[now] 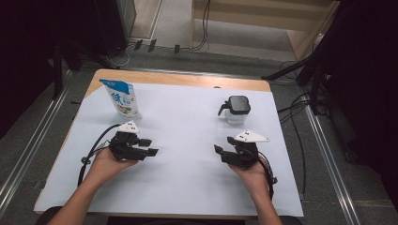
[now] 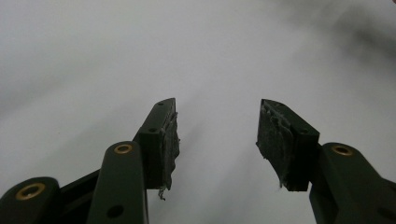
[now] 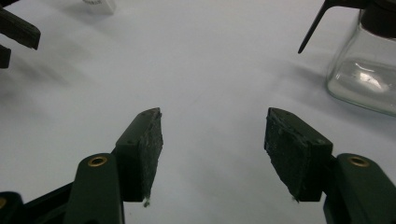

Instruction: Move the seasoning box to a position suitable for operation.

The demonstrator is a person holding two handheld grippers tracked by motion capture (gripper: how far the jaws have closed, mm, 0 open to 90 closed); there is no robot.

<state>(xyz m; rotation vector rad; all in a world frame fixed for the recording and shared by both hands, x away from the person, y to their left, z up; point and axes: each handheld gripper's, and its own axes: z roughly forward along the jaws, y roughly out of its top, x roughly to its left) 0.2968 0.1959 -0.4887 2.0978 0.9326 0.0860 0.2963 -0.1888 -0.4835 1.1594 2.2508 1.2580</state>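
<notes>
A blue-and-white pouch (image 1: 122, 98) stands upright at the far left of the white sheet (image 1: 187, 122). A clear glass jar with a black lid and handle (image 1: 236, 109) stands at the far right, and its glass body (image 3: 366, 70) appears at the upper right of the right gripper view. My left gripper (image 1: 149, 146) rests near the sheet's left middle, a little in front of the pouch, its jaws open and empty (image 2: 217, 135). My right gripper (image 1: 224, 145) sits just in front of the jar, jaws open with nothing between them (image 3: 214, 144).
The white sheet covers most of a wooden table (image 1: 187, 78). Dark stands and cables (image 1: 300, 70) surround the table on the floor. The other gripper's black jaw tips (image 3: 16, 35) show at the upper left of the right gripper view.
</notes>
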